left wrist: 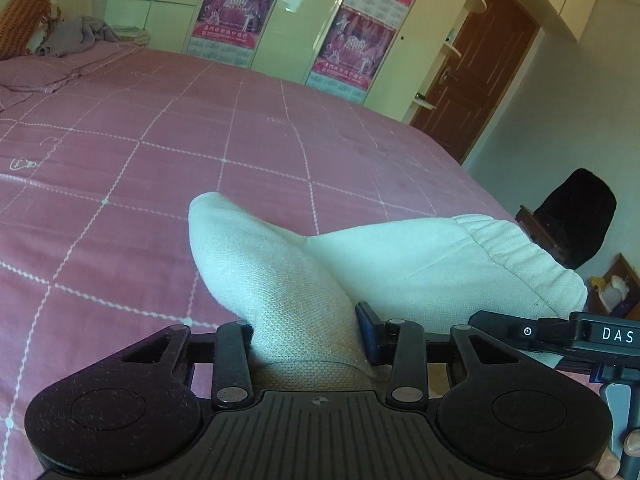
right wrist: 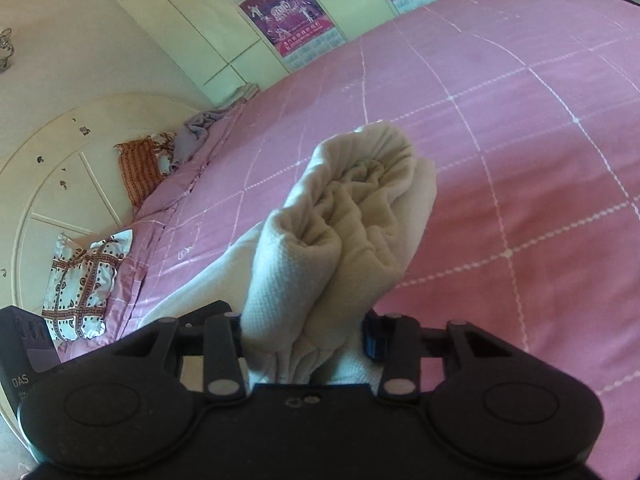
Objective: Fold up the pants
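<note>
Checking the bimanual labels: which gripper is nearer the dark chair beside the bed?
Right. The chair stands past the right gripper, which sits between it and the left gripper; both clamp the white pants.

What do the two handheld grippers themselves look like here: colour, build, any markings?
Both the left gripper and the right gripper are matte black plastic, with round disc housings, ribbed centre plate, silver pivot pins and blue finger pads. White "DAS" lettering shows on each neighbouring unit. No cables or sleeves visible.

**Pants held above the bed by two grippers**

The pants [left wrist: 280, 280] bunch between the jaws of the left gripper [left wrist: 304, 328] and the right gripper [right wrist: 304, 332], above the bedspread [left wrist: 160, 140]. Behind the bed stands a wardrobe [left wrist: 280, 12]; a door [left wrist: 472, 68] lies to its right.
</note>
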### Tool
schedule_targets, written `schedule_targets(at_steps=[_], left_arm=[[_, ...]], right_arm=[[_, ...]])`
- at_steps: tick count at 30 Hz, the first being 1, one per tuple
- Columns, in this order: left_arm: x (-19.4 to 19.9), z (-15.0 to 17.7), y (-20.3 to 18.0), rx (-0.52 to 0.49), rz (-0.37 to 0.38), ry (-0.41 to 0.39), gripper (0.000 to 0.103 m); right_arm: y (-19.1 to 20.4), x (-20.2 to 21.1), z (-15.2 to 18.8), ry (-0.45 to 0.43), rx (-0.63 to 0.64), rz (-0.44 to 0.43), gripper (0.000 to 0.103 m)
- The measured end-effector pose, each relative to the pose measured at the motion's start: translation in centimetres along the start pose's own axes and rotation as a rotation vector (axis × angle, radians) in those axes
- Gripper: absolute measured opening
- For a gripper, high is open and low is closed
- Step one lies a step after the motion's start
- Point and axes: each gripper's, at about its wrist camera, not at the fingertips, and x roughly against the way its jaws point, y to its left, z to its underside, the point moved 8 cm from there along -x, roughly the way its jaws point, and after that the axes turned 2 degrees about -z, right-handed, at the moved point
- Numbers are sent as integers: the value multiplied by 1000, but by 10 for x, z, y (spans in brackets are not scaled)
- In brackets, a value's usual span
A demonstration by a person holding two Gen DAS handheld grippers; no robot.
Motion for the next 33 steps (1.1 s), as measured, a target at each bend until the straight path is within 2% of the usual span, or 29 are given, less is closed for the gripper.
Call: schedule_targets(at_steps=[4,9,13,18,25,30,33], left_arm=[[-2,-33,6,33,8,-45,39],[-18,-78,9,6,-13,-104,39],[-44,-109,15,14,-35,-126,39],[-88,-127,18,12,-54,-122,39],[-144,-119,21,-10,-102,-78,39],[-175,-90,27,-53,-139,-7,39],[-186,-63,34,-61,-152,70,40]], right_arm=[[17,0,-29,-48,31,-30,42],[36,-14,-66,-86,79,-52,42],[40,-33,-98,-112,104,-62,42],[29,-62,-130,-125,120,-57,42],[-13,-105,-148,-111,105,-13,42],[-48,-131,-139,-77,83,37,42],[-69,-142,-126,-46,76,86,43]])
